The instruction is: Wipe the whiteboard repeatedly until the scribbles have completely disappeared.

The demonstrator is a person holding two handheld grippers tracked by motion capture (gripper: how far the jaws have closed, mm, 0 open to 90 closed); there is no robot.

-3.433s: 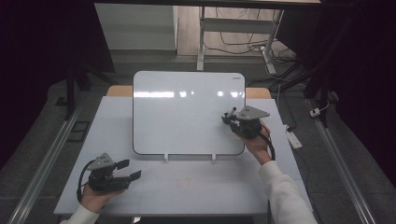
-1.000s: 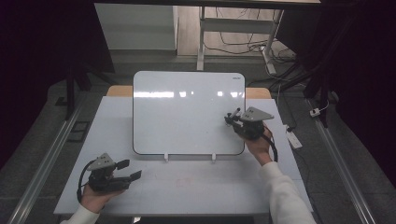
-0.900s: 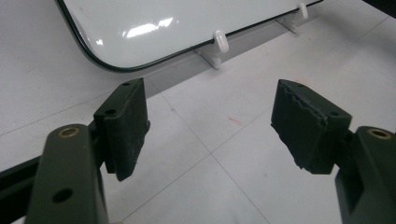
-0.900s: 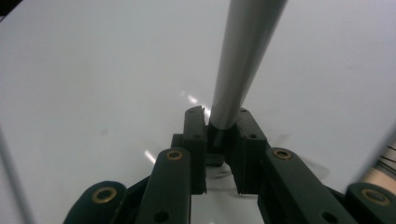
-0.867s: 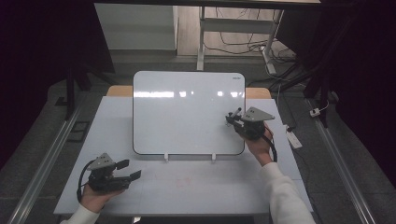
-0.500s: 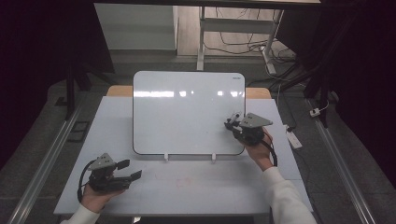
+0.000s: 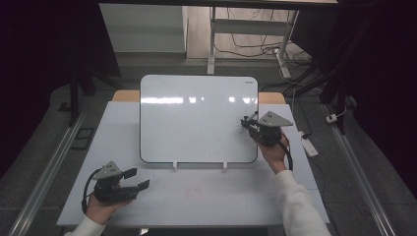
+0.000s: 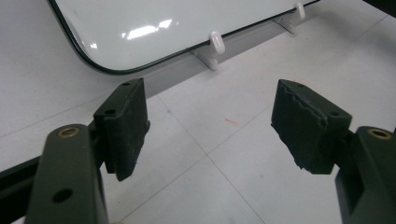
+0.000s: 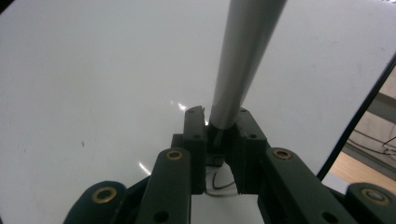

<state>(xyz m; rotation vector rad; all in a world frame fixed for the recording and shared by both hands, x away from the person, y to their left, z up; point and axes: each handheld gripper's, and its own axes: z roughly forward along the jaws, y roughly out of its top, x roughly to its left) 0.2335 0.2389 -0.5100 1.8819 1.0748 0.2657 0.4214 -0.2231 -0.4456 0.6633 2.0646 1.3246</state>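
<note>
A white whiteboard (image 7: 196,118) with a dark rim leans on the pale table (image 7: 221,196). My right gripper (image 7: 247,123) is at the board's right side, shut on a grey marker (image 7: 252,117). In the right gripper view the marker (image 9: 243,56) rises from between the jaws of that gripper (image 9: 217,119), over the whiteboard (image 9: 93,70). A short dark line shows on the board just below the jaws. My left gripper (image 7: 136,178) rests at the table's front left, open. In the left gripper view nothing lies between the pads of that gripper (image 8: 210,116), and the whiteboard (image 8: 154,23) corner lies ahead.
Two small white clips (image 7: 174,166) (image 7: 224,165) hold the board's lower edge. A faint red mark (image 8: 231,122) is on the table in front of the board. A white power strip (image 7: 309,146) lies on the floor to the right, with metal rails (image 7: 49,167) along both sides.
My right gripper with the marker has drifted slightly right and down along the board's right side. The left gripper has kept still.
</note>
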